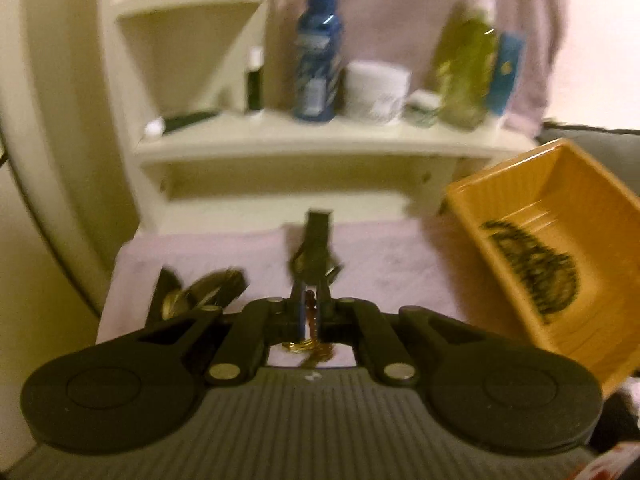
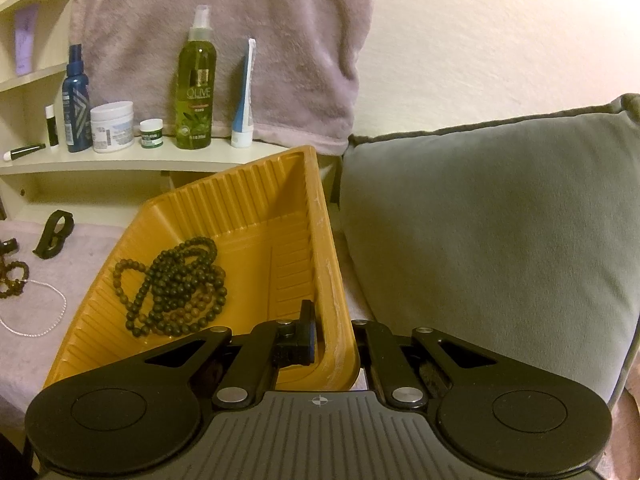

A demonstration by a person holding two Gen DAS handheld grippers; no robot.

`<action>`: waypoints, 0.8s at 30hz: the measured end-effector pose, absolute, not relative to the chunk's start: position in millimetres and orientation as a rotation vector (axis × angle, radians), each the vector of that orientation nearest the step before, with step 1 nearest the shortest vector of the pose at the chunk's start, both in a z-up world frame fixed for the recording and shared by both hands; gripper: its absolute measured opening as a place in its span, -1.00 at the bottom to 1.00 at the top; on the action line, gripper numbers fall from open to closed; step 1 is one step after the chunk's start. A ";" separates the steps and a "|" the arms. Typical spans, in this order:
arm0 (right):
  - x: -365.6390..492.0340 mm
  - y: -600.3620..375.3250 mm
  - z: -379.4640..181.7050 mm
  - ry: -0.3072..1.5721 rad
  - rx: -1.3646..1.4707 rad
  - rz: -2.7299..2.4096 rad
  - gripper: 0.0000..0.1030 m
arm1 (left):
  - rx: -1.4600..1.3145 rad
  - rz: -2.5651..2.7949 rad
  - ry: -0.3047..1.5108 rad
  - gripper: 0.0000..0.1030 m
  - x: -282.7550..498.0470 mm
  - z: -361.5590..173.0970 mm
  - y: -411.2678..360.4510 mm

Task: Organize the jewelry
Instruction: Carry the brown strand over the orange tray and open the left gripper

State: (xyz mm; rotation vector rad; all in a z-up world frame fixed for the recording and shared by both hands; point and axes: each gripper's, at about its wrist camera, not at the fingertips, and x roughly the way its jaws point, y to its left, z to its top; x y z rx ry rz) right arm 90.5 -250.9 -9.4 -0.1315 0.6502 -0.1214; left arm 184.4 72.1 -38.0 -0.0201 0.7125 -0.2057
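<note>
- The left gripper [image 1: 311, 300] points down at a slant over the pink towel [image 1: 392, 264], jaws clamped on a brown bead strand [image 1: 311, 322] that hangs from them; the view is blurred.
- A black watch [image 1: 316, 252] lies just beyond the tips, its strap running away from the camera.
- The right gripper [image 2: 334, 336] tilts down too, jaws clamped on the wall of the yellow tray [image 2: 256, 200], which it holds tipped.
- Dark bead necklaces [image 2: 176, 288] lie heaped in the tray.
- A white chain [image 2: 36, 312] curls on the towel, left of the tray.
</note>
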 end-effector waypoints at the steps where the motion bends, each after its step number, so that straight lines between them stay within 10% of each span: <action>1: 90.0 -250.8 -9.3 0.649 -0.131 -0.121 -0.89 | -0.012 -0.231 0.705 -0.93 185.3 -29.7 70.5; 24: 87.6 -251.1 -9.8 0.639 -0.114 -0.115 -0.89 | 0.118 -0.849 0.678 -0.93 188.5 57.9 -70.2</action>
